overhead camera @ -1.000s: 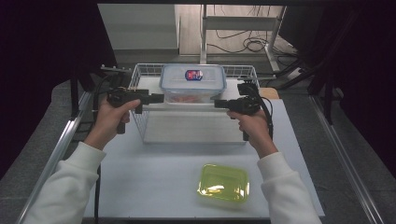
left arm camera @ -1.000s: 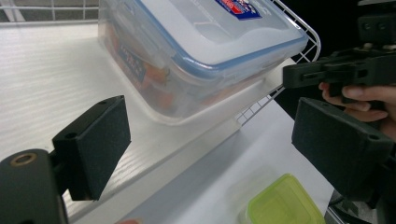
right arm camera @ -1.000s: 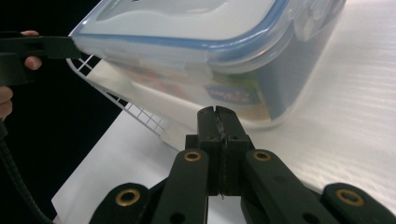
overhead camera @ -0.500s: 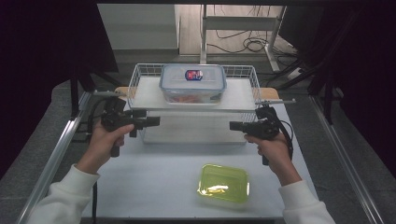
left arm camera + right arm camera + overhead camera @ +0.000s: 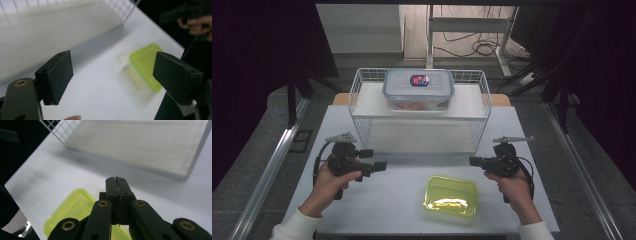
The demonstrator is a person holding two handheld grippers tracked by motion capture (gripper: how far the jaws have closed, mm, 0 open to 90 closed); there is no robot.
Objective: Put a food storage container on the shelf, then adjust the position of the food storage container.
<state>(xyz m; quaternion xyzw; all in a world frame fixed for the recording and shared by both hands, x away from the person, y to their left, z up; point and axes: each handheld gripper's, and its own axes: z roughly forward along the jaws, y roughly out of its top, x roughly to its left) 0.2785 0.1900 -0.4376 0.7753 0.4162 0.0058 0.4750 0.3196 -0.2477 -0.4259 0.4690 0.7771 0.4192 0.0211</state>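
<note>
While both hands hang low, each tool (image 5: 381,165) (image 5: 474,161) points inward over the table (image 5: 402,200).

Both grippers have come away from the wire basket (image 5: 362,95) and down toward the person's side of the bench (image 5: 377,210). A second ago the left gripper (image 5: 380,165) was held up at the basket's left rim, level with the clear lidded box (image 5: 418,90); it now sits low over the bench in front of the basket, left of the yellow-green container (image 5: 452,195). Its jaws have just been closing a little, yet they stand wide apart with nothing between them. The right gripper (image 5: 472,161) has dropped from the basket's right rim to a spot just beside the yellow-green container's far right corner.
</note>
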